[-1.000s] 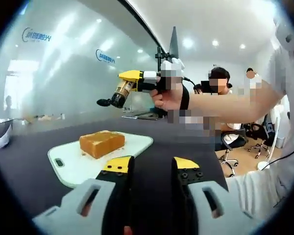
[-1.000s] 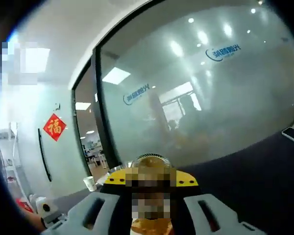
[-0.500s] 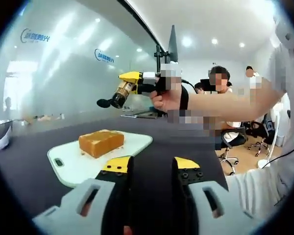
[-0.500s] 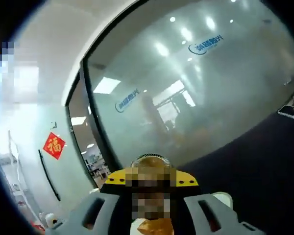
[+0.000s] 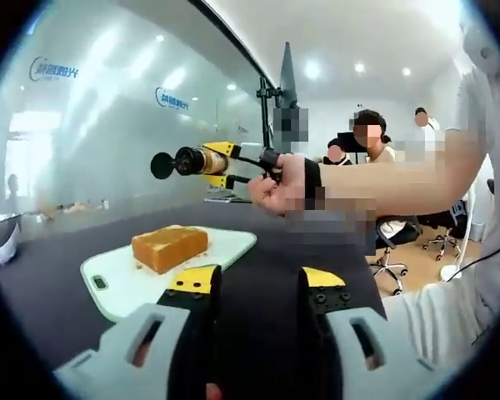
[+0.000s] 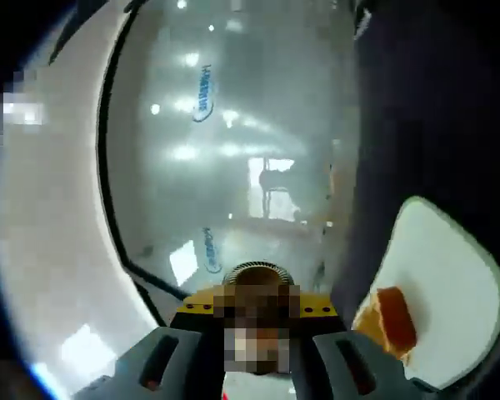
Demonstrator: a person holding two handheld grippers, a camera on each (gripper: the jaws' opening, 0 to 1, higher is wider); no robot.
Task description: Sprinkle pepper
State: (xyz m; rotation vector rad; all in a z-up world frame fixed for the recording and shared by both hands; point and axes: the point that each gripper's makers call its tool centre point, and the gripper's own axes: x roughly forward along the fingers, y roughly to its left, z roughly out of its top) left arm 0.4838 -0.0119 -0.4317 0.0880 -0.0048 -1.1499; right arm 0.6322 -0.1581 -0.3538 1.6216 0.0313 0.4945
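So the right gripper (image 5: 202, 161) is up in the air, seen from the left gripper view, clamped around a pepper grinder (image 5: 183, 161) that lies about sideways, its dark round end pointing away from the hand (image 5: 285, 183) that holds the gripper. It hangs above and a bit beyond the toast (image 5: 170, 247), not touching anything.

In the right gripper view the same grinder (image 6: 257, 283) sits right between the yellow-tipped jaws, its ribbed round top poking out past them. Part of it is blurred by a mosaic patch, but the jaws are clearly tight on it. Off to the right of those jaws is the white cutting board (image 6: 455, 287) with the toast (image 6: 393, 319) on it, well ahead of the tips, on the dark table (image 6: 433, 125).

The left gripper (image 5: 254, 287) is low over the table (image 5: 50, 283), jaws parted with nothing between them. The cutting board (image 5: 125, 283) lies just ahead and to the left of its tips, and the toast sits around the middle of the board. A metal bowl (image 5: 0, 237) stands far off to the left, by the frosted glass wall (image 5: 108, 125).
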